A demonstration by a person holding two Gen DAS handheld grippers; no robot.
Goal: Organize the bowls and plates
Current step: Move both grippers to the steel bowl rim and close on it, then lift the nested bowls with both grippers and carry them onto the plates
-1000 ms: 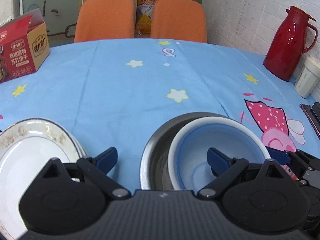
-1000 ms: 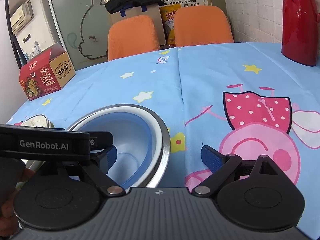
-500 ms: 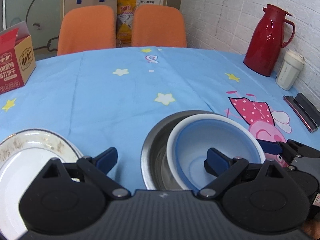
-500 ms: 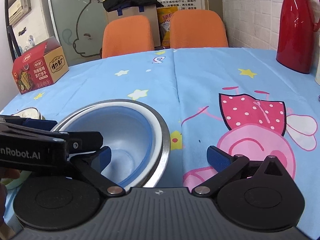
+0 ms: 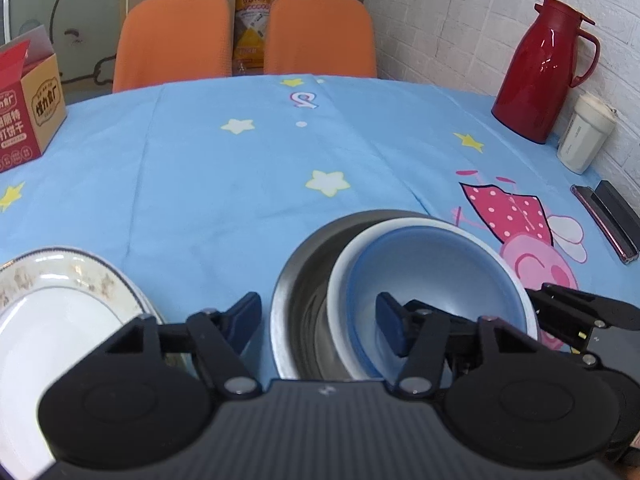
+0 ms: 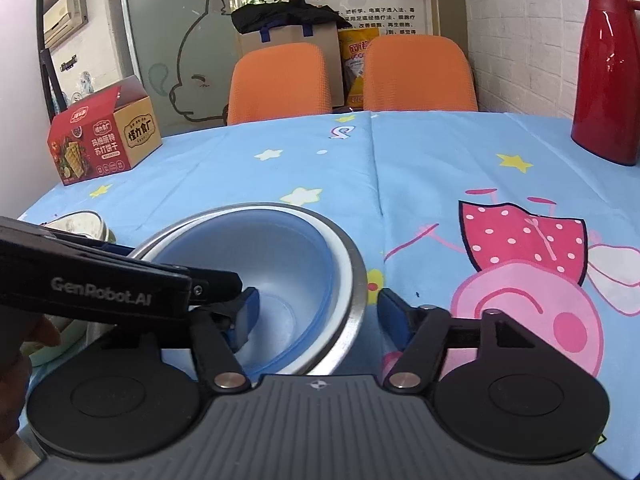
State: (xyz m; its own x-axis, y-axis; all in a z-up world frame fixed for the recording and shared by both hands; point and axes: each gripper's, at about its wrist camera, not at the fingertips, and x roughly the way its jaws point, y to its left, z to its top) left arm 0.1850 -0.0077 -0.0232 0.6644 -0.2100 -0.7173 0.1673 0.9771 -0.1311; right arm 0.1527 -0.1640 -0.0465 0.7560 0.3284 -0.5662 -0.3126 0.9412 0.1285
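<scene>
On the table (image 5: 240, 184): a blue cloth with stars and a pink cartoon pig is spread across it.
Steel bowl (image 5: 304, 280): set near the front edge, upright on the cloth; also seen in the right wrist view (image 6: 352, 280).
Blue bowl (image 5: 432, 272): nested inside the steel bowl, pushed toward its right side, white rim showing; in the right wrist view (image 6: 280, 256) it is seen filling the steel bowl.
Plate (image 5: 60, 312): white with a patterned rim, placed left of the bowls, apart from them.
Left gripper (image 5: 318, 322): jaws spread wide, nothing held; the near walls of both bowls are straddled, the right finger lying over the blue bowl's inside, the left finger outside the steel bowl.
Right gripper (image 6: 318, 314): jaws wide apart, nothing gripped; the bowls' right rim is straddled, one finger inside the blue bowl, the other outside above the cloth.
Red jug (image 5: 544, 68): stood at the far right by the brick wall, a white cup (image 5: 586, 136) just beside it.
Cracker box (image 6: 104, 136): placed at the far left.
Orange chairs (image 5: 176, 36): two are lined up behind the table.
</scene>
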